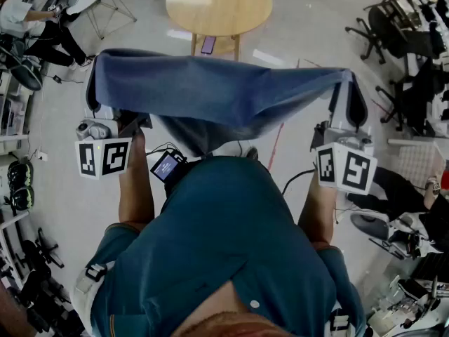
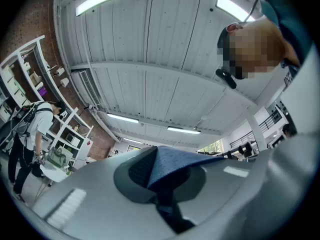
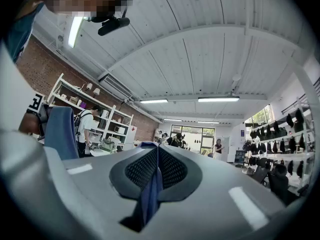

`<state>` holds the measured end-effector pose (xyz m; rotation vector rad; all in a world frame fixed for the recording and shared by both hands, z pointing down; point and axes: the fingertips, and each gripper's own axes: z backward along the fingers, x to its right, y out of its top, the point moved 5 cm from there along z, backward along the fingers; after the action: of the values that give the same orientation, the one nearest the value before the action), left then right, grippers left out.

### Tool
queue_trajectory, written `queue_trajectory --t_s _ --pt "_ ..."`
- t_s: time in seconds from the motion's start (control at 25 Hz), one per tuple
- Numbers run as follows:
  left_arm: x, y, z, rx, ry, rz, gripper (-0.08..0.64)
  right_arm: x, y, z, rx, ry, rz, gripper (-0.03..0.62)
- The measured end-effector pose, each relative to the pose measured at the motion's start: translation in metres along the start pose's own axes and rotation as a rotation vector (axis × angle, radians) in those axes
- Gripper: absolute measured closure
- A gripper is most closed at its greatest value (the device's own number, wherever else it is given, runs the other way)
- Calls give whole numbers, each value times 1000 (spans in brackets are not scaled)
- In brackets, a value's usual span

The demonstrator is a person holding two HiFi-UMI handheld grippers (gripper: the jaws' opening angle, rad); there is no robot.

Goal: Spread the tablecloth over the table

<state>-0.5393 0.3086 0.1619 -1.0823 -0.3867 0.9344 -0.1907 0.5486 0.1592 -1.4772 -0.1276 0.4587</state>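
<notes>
A blue tablecloth [image 1: 217, 90] hangs stretched between my two grippers, held in the air in front of the person's body. My left gripper [image 1: 125, 121] is shut on its left corner, and in the left gripper view the cloth [image 2: 172, 165] sticks out from between the closed jaws [image 2: 159, 160]. My right gripper [image 1: 342, 114] is shut on the right corner, where a thin blue fold [image 3: 151, 186] is pinched between its dark pads [image 3: 157, 156]. The round wooden table [image 1: 219, 5] stands ahead, beyond the cloth and apart from it.
A dark phone-like item [image 1: 208, 45] lies under the tabletop. Office chairs [image 1: 393, 34] crowd the right side. A seated person [image 1: 35, 27] and shelves are at the far left. A small screen [image 1: 167, 166] hangs at the holder's waist.
</notes>
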Motion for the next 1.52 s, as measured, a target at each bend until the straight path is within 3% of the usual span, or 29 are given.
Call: queue_trajectory --t_s 0.52,0.76,1.12,1.52 --pt "-49 -1 13 24 -7 38 561 -32 2 -3 -13 -45 5 577" --pt "-73 1 13 64 27 72 561 -30 11 -8 0 -59 -34 575" --pt "-75 -9 -4 68 93 81 561 25 10 -31 -9 -112 -13 575" --pt "-59 -27 -53 36 183 -6 561 101 -26 -104 1 -93 -83 575"
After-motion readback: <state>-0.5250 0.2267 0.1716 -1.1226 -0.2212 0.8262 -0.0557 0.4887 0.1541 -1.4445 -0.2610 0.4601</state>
